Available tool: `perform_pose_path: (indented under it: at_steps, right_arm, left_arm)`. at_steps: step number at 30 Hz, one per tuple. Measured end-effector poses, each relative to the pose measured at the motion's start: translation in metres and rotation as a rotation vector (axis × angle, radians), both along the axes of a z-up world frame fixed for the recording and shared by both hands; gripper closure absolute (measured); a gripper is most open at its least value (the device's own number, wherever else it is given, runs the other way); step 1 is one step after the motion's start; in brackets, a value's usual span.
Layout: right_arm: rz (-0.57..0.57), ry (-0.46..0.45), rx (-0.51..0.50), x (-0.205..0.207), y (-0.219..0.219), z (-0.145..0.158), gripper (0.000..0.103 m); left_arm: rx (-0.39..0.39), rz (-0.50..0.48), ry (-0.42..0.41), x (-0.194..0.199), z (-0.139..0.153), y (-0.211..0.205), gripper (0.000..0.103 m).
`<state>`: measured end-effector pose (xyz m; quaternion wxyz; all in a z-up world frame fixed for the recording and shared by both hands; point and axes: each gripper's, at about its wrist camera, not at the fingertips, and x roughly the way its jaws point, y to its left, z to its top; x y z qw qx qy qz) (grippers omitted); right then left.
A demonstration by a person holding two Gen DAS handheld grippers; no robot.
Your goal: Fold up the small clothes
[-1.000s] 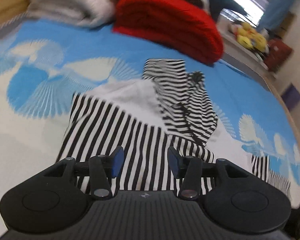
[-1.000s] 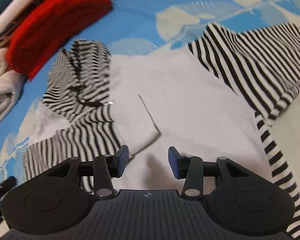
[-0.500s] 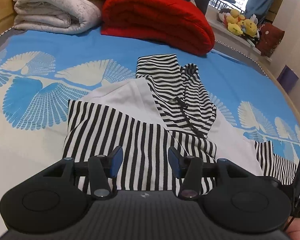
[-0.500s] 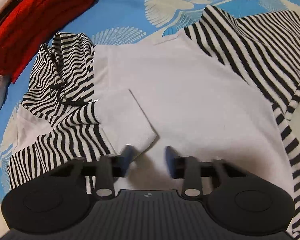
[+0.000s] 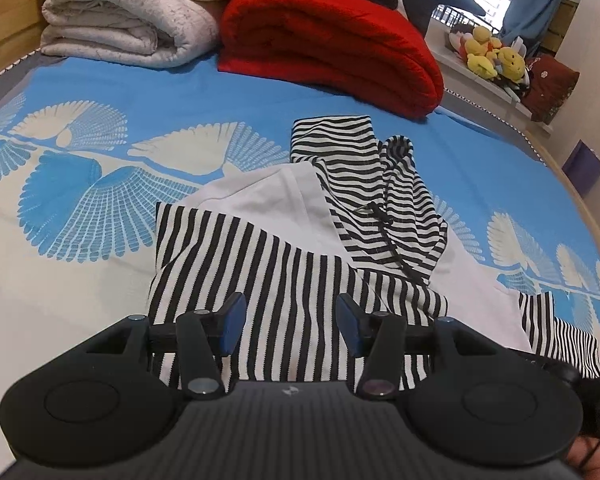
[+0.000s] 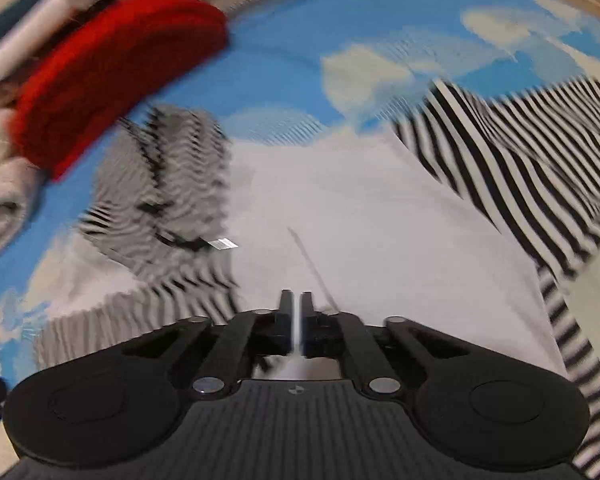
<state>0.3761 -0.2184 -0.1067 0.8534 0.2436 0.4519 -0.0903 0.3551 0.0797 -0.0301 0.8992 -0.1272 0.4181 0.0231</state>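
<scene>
The hoodie (image 5: 300, 216), white body w/ black-and-white striped sleeves and hood, is lying spread on the blue fan-print bedspread (image 5: 100, 128). The left gripper (image 5: 290, 322) is hovering w/ jaws apart over a striped sleeve folded across the body, cloth showing btwn the blue pads (image 5: 230, 316), not pinched. The right gripper (image 6: 296, 308) is sitting w/ jaws together, clamping a thin fold of the hoodie's white fabric; that view is motion-blurred. The striped hood is lying beyond the left jaws, drawstring on top. A red blanket (image 5: 332, 40) and a white quilt (image 5: 132, 20) are bounding the far edge; bare bedspread is lying to the left of the garment.
</scene>
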Motion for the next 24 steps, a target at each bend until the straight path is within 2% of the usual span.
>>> perform_pose_path:
  at_steps: [1, 3, 6, 8, 10, 14, 20, 22, 24]
  right_arm:
    - [-0.031, 0.031, 0.016, 0.0, -0.004, -0.007, 0.035]
    - [-0.059, 0.06, 0.024, 0.002, -0.007, -0.016, 0.034]
    - [-0.024, 0.03, -0.03, 0.006, 0.001, -0.015, 0.035]
    - [-0.002, 0.015, -0.003, 0.009, 0.003, -0.014, 0.051]
    - [0.021, 0.006, 0.03, 0.012, 0.004, -0.014, 0.097]
    - [0.058, -0.059, -0.001, 0.007, 0.012, -0.001, 0.099]
    - [0.064, -0.223, -0.05, -0.009, 0.008, 0.047, 0.1]
    - [0.044, -0.237, -0.08, -0.015, 0.002, 0.054, 0.1]
    - [0.008, -0.193, -0.136, -0.015, -0.006, 0.05, 0.099]
  left_arm:
    - [-0.001, 0.002, 0.002, 0.0, -0.001, 0.001, 0.048]
    - [-0.002, 0.004, 0.006, 0.002, -0.002, 0.003, 0.048]
    - [-0.008, 0.011, 0.009, 0.003, -0.003, 0.006, 0.048]
    - [-0.012, 0.011, 0.013, 0.004, -0.003, 0.007, 0.048]
    - [-0.016, 0.01, 0.014, 0.004, -0.003, 0.007, 0.048]
    - [-0.016, 0.007, 0.013, 0.004, -0.003, 0.008, 0.048]
    - [-0.045, 0.036, 0.023, 0.005, -0.004, 0.025, 0.048]
    - [-0.05, 0.061, 0.035, 0.006, -0.006, 0.034, 0.048]
    - [-0.055, 0.082, 0.05, 0.008, -0.01, 0.043, 0.048]
